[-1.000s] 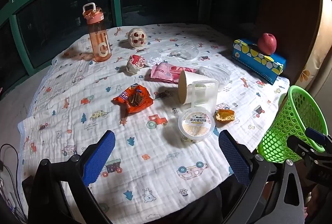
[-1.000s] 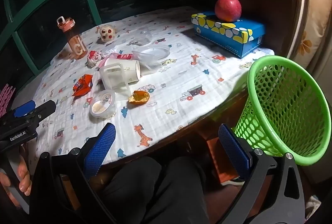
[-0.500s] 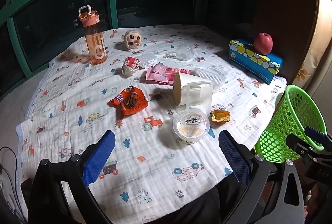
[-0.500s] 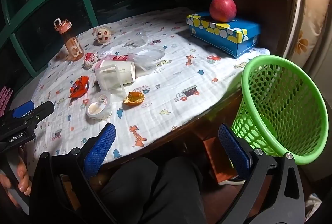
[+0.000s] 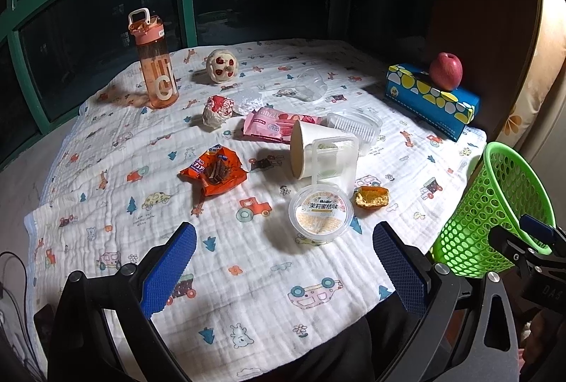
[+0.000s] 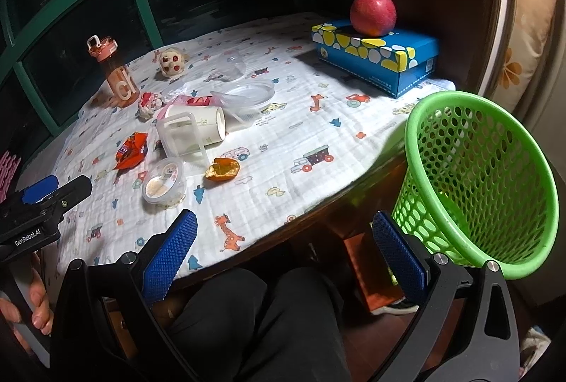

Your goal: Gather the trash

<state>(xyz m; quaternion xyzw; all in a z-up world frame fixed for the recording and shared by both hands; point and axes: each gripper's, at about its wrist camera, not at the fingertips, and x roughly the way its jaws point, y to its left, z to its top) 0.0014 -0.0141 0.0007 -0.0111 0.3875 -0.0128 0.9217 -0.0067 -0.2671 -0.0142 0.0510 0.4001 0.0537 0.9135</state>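
Note:
Trash lies on a patterned tablecloth: an orange wrapper, a pink wrapper, a tipped paper cup behind a clear box, a round lidded tub, an orange peel and a crumpled ball. A green mesh basket stands off the table's right edge. My left gripper hovers open over the near edge, short of the tub. My right gripper is open above a person's dark-clad lap, left of the basket.
An orange water bottle and a round toy stand at the back. A blue tissue box carries a red apple. Clear plastic lids lie mid-table. Dark windows ring the far side.
Both grippers have drawn back and lifted a little, so the table items sit slightly farther off. Both stay open and nothing was picked up.

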